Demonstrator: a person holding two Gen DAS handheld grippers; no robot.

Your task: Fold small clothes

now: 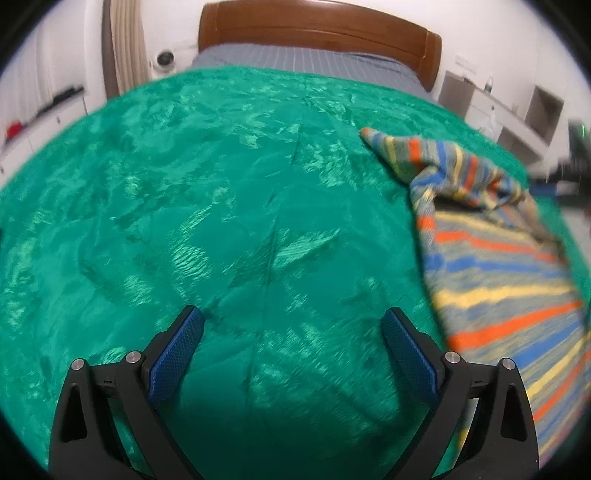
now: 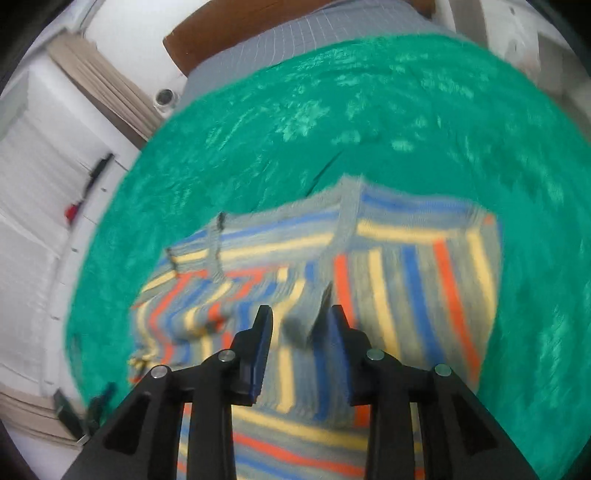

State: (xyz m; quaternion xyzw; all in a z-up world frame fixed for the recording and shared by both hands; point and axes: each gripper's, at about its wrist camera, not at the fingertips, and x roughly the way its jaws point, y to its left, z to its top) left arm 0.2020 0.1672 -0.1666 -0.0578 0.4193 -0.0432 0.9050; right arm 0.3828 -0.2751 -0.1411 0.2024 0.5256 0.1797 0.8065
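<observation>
The left gripper (image 1: 291,325) hangs over bare green blanket (image 1: 207,206) with its blue-padded fingers (image 1: 177,354) spread wide and nothing between them. The striped knit garment (image 1: 495,266) lies off to its right, one pointed corner reaching up the bed and the rest running toward the near right edge of the view.

The right gripper (image 2: 301,321) sits low over the same striped garment (image 2: 406,266), its jaws drawn in to a narrow gap. A grey fold of the knit rises between them (the picture is smeared with motion, so I cannot tell whether the pads actually pinch the cloth or only flank it). The garment is bunched and partly doubled over, stripes running across on the far part and lengthwise nearer the fingers.

Beyond the blanket lie a grey striped sheet (image 1: 303,61) and a brown wooden headboard (image 1: 317,26), with white cabinets (image 2: 33,206) along the left wall.
</observation>
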